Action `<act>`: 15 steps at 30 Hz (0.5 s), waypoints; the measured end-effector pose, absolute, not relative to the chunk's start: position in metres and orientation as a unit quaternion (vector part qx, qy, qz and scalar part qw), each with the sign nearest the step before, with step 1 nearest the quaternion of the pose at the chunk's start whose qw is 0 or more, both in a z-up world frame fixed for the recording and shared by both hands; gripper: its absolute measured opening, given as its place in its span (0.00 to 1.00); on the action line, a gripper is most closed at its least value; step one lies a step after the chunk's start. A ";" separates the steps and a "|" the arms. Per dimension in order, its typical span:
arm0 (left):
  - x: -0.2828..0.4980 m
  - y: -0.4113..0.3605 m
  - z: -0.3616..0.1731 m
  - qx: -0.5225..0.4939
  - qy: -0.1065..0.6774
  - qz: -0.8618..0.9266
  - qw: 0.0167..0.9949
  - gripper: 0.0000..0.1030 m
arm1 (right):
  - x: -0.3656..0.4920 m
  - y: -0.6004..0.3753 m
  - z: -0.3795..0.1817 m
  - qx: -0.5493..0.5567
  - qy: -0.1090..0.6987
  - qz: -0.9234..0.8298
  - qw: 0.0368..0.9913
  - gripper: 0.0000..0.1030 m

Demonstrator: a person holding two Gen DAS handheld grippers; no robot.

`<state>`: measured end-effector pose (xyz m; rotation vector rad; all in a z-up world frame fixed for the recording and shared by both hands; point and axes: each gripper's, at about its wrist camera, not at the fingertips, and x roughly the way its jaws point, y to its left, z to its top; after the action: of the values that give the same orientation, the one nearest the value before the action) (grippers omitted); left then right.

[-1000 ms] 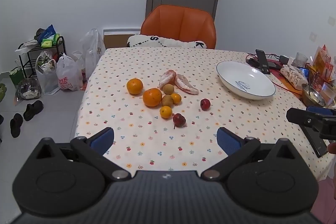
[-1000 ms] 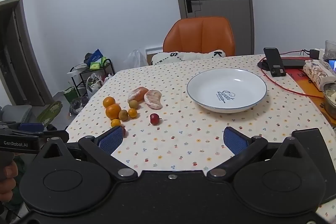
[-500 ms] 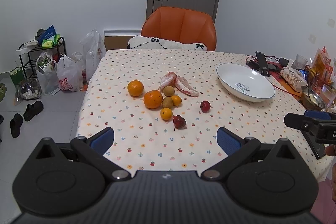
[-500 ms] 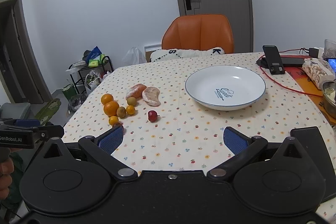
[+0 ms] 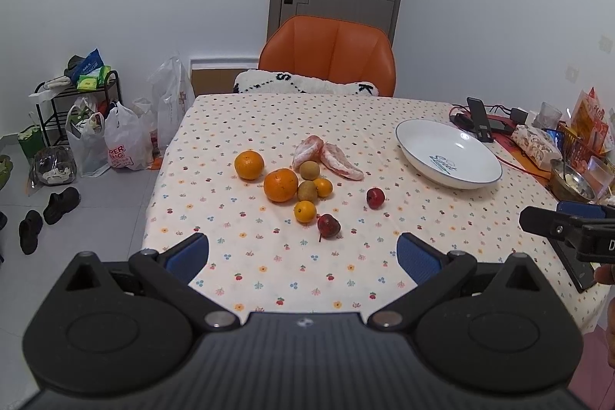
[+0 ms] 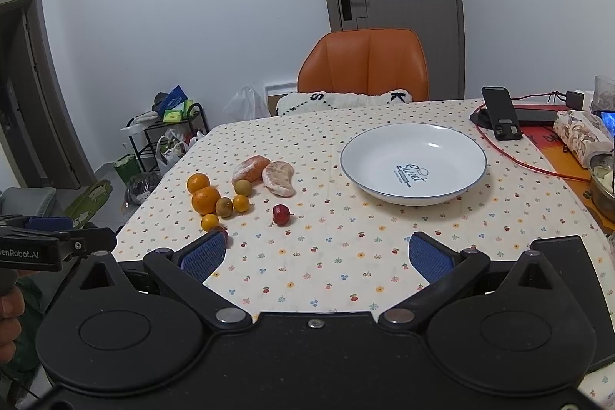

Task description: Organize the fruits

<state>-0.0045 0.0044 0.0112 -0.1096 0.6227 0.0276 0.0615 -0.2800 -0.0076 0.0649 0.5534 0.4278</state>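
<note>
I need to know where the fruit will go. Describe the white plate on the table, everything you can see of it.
The white plate is a round, shallow, glossy dish, ceramic by the look, with a thin blue line around its rim and dark script reading "Sweet" printed inside. It holds nothing. It sits flat on the dotted tablecloth, to the right of the fruit and apart from it, the nearest piece being a small red fruit. A black phone stands just behind it. Nothing touches it but the cloth.
</note>
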 end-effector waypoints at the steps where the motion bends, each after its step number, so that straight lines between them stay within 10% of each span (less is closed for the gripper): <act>1: -0.005 0.005 0.011 -0.054 0.306 0.014 0.951 1.00 | 0.062 -0.280 -0.007 0.031 0.271 0.210 0.939 1.00; 15: -0.005 0.004 0.011 -0.051 0.302 0.016 0.952 1.00 | 0.061 -0.279 -0.004 0.030 0.268 0.211 0.940 1.00</act>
<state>-0.0049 0.0036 0.0109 -0.1046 0.6131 0.0326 0.0606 -0.2792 -0.0037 0.0607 0.5461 0.4305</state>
